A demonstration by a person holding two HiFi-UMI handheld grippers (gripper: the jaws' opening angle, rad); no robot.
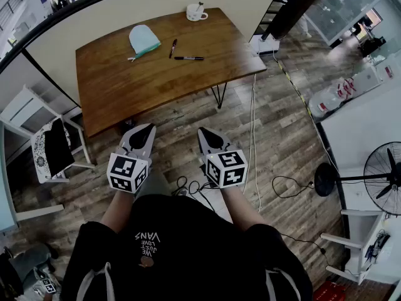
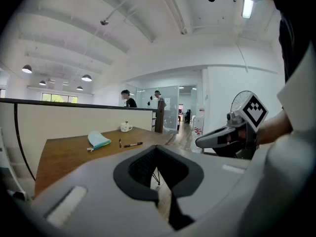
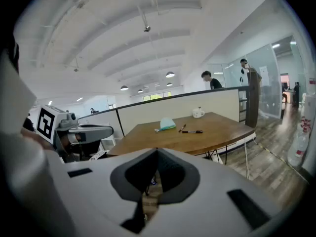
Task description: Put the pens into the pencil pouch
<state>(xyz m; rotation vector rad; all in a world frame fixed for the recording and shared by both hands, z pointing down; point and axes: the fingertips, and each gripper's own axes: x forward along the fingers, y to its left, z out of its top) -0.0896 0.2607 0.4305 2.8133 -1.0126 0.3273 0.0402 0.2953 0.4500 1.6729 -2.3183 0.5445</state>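
We stood well back from the counter (image 1: 138,89), so we judged the task not yet begun: this was the approach step. The shorter pen (image 1: 172,47) and the longer pen (image 1: 189,58) lay on the wood in the upper middle of the head view, just right of the teal pencil pouch (image 1: 144,40). The left gripper (image 1: 150,128) and right gripper (image 1: 202,131), low in the frame, each had jaws pressed together on nothing. Next we probably needed to step in and spread one gripper over a pen; whether the pouch was unzipped we could not tell
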